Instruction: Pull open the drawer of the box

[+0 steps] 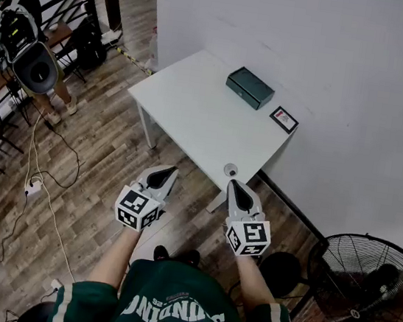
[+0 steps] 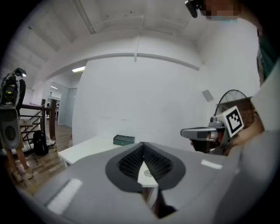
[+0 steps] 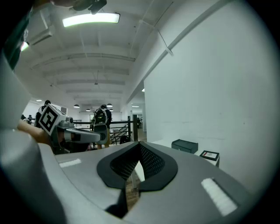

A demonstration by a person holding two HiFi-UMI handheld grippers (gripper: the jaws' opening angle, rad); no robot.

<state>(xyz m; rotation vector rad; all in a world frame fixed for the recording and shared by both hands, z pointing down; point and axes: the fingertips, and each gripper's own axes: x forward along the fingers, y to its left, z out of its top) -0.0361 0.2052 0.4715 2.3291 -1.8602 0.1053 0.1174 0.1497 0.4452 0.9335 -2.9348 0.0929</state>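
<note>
A dark green box [image 1: 250, 87] lies at the far side of a white table [image 1: 193, 111], close to the wall; its drawer looks closed. The same box shows small and far off in the left gripper view [image 2: 124, 140] and in the right gripper view [image 3: 184, 145]. My left gripper [image 1: 165, 172] and right gripper [image 1: 235, 185] hang side by side in front of the table's near corner, well short of the box. Both are shut with nothing between their jaws, as their own views show: left gripper [image 2: 142, 145], right gripper [image 3: 139, 144].
A small framed card [image 1: 284, 119] lies right of the box, and a small round object [image 1: 231, 169] sits at the table's near corner. A floor fan [image 1: 362, 291] stands at the right. Equipment on a stand [image 1: 32, 66], a railing and floor cables are at the left.
</note>
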